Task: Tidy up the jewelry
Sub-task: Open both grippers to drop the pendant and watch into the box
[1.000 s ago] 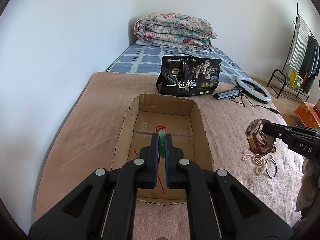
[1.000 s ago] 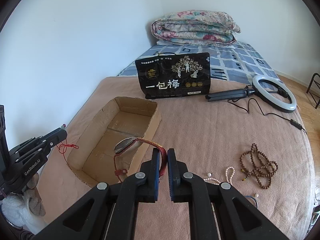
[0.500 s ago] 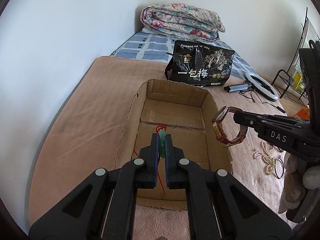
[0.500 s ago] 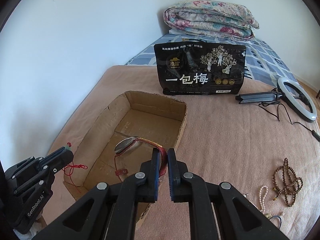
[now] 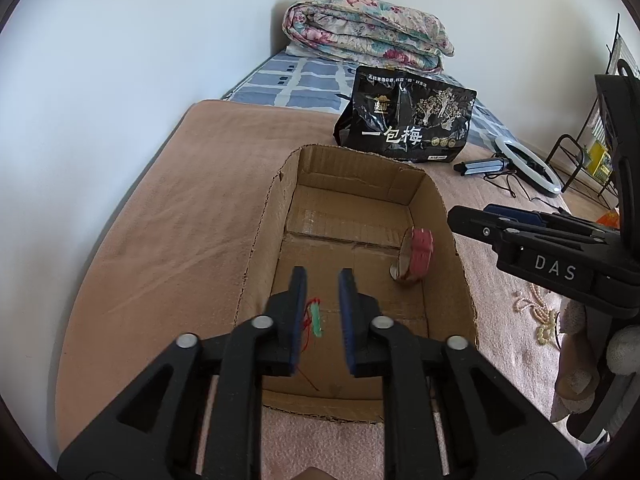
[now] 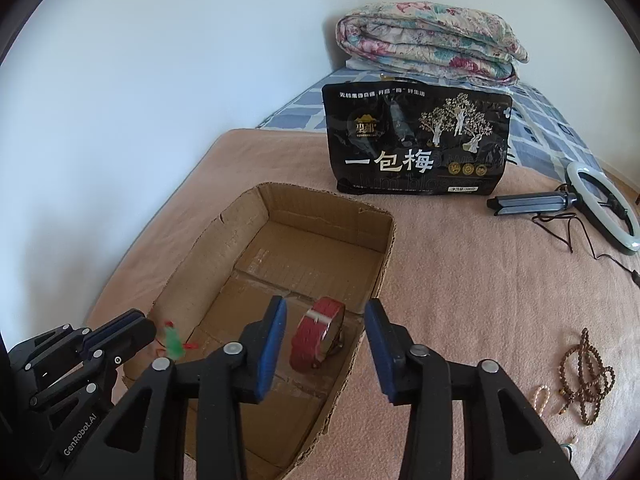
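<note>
Watch (image 6: 318,338) and green pendant (image 5: 316,317) now loose in box (image 5: 262,240), both tongs opening, empty.

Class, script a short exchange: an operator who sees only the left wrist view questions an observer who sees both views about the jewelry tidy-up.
Operator: Is the right gripper gripping the red-strap watch?
Observer: No. Its jaws are opening, and both pads stand clear of the watch, which lies inside the cardboard box.
Operator: Is any jewelry outside the box hidden from me?
Observer: Yes, a brown bead strand lies on the blanket, right of the box.
</note>
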`<state>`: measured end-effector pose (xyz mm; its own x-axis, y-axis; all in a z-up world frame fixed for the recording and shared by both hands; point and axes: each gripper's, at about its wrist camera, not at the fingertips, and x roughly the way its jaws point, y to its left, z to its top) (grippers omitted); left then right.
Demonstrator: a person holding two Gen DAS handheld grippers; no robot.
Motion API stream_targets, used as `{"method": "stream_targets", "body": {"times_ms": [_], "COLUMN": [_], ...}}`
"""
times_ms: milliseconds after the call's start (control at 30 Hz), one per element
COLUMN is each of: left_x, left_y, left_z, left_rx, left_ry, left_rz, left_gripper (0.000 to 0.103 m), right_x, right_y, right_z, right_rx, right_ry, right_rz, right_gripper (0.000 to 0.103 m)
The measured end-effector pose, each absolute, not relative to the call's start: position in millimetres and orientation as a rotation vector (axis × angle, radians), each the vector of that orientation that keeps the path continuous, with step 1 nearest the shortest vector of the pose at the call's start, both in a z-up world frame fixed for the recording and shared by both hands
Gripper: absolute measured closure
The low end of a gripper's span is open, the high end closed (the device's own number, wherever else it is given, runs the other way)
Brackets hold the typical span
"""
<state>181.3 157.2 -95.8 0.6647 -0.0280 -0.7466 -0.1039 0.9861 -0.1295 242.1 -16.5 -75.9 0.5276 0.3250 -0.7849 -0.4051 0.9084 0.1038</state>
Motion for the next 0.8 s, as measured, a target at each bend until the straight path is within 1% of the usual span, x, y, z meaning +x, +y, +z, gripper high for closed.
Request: {"method": "stream_targets", "body": {"times_ms": [33, 67, 133, 533, 600, 800], "left_x": [181, 179, 177, 172, 170, 162], "left_y": [158, 159, 159, 156, 153, 137], "left_z": [-95, -95, -93, -86, -83, -69], "left_rx": [-0.17, -0.172, -0.166, -0.159, -0.153, -0.129], "left_ry": [0.842, 0.831, 0.822, 0.812, 0.81, 0.777], "left_rz": [0.056, 0.07, 0.074, 0.09, 0.094, 0.068], "left_gripper": [0.035, 0.031, 0.031, 0.031, 0.031, 0.031], "right_x": [242, 242, 241, 230, 226, 214], "right_y": [-17, -19, -22, -49, -56, -83], "right_z": [-74, -72, -68, -53, -47, -30], "right_rx": [-0.098, -0.098, -0.093, -0.088, -0.091, -0.081], "right_ry": [0.908, 0.9, 0.889, 0.836, 0.824, 0.803], "right_rz": [0.427, 0.417, 0.406, 0.34, 0.325, 0.314], "right_gripper": [0.041, 0.038, 0.03, 0.007, 0.004, 0.004]}}
